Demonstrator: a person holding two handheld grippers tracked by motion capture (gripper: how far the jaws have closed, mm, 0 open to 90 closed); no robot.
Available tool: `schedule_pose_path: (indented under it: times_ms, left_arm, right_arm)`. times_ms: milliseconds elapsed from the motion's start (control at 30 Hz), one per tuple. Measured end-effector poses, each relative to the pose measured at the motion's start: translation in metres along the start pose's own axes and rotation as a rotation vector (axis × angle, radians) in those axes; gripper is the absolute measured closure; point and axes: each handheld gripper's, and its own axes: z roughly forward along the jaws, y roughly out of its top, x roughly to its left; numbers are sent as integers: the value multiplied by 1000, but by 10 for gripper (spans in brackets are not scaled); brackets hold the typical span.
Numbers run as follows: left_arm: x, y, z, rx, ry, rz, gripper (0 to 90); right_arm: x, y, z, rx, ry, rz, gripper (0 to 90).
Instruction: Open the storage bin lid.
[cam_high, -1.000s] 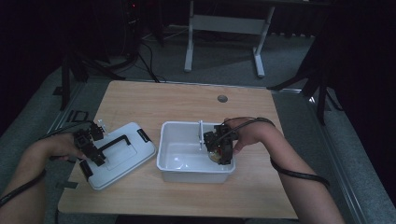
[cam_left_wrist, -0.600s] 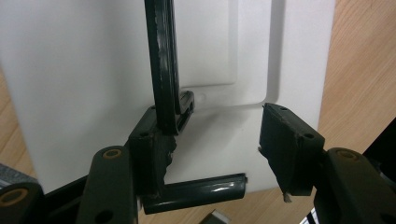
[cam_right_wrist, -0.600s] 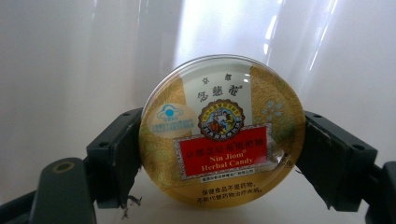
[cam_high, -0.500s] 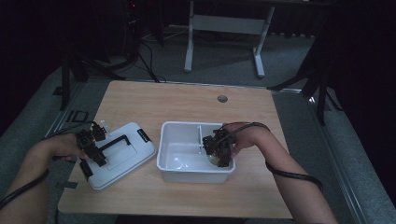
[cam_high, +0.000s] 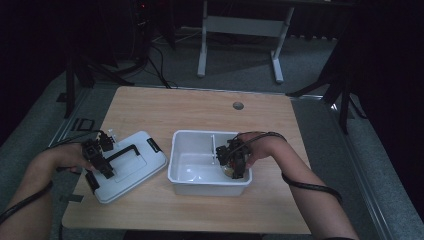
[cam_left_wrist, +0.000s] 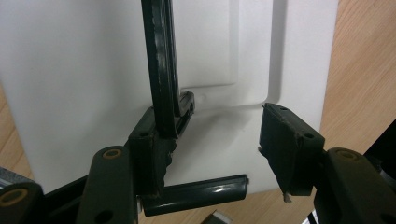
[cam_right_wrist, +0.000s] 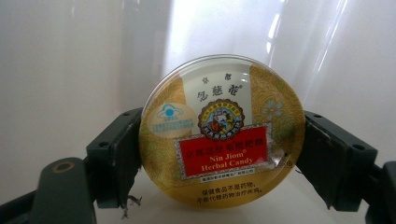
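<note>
A round gold tin of herbal candy with a red label sits squeezed between the jaws of my right gripper. In the high view that gripper reaches down into the near right corner of a white plastic bin. My left gripper hovers over the near end of a white lid that lies flat left of the bin. Its jaws stand apart. The lid's black handle runs just beside the left one, with bare lid between the jaws.
The bin has a thin divider across its far part. The wooden table has a small round grommet near its far edge. Beyond the table stand a white metal frame and dark stands on grey floor.
My right gripper has sunk lower into the bin and come nearer its front right corner, still with the tin. The left gripper has hardly moved.
</note>
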Motion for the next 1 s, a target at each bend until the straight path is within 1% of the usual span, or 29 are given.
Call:
schedule_pose_path:
  times_ms: [67, 167, 300, 367, 400, 467, 533, 567, 600, 633, 667, 700, 733, 767, 800, 833, 1000]
  left_arm:
    - [0, 0, 0, -1, -1, 0, 431]
    - [0, 0, 0, -1, -2, 0, 431]
    - [0, 0, -1, -1, 0, -2, 431]
    - [0, -1, -2, -1, 1, -1, 431]
    - [0, -2, -2, -1, 2, -6, 431]
    - [0, -2, -3, -3, 2, -5, 431]
    - [0, -3, -3, -4, 3, -5, 431]
    - [0, -3, -3, -4, 2, -5, 431]
    - [0, -3, -3, -4, 2, -5, 431]
    - [0, -3, -3, -3, 3, -5, 431]
    - [0, -3, -3, -3, 3, -5, 431]
    - [0, -3, -3, -4, 2, -3, 431]
    - [0, -3, -3, -4, 2, -3, 431]
    - [0, -3, -2, -4, 1, -4, 431]
    - [0, -3, -2, -4, 1, -4, 431]
    - [0, -2, -1, -4, 0, -6, 431]
    - [0, -2, 0, -1, -1, -2, 431]
  right_arm:
    - [0, 0, 0, -2, 1, 1, 204]
    - [0, 0, 0, 6, -12, 1, 204]
    - [-1, 1, 0, 14, -9, 27, 204]
    - [-1, 2, 1, 19, -7, 28, 204]
    - [0, 4, 2, 36, 2, 32, 204]
    - [0, 6, 3, 50, 11, 38, 205]
    - [0, 8, 5, 71, 6, 45, 204]
    - [-1, 10, 6, 85, 6, 56, 204]
    - [-1, 10, 6, 85, 6, 56, 204]
    - [-2, 12, 10, 110, 6, 62, 204]
    - [-2, 12, 10, 110, 6, 62, 204]
    - [-3, 14, 15, 133, 1, 69, 204]
    - [-3, 14, 15, 133, 1, 69, 204]
    - [-3, 16, 20, 150, 9, 66, 204]
    - [-3, 16, 20, 150, 9, 66, 204]
    - [-3, 17, 25, 174, 11, 61, 204]
    - [-3, 17, 29, 184, 20, 60, 204]
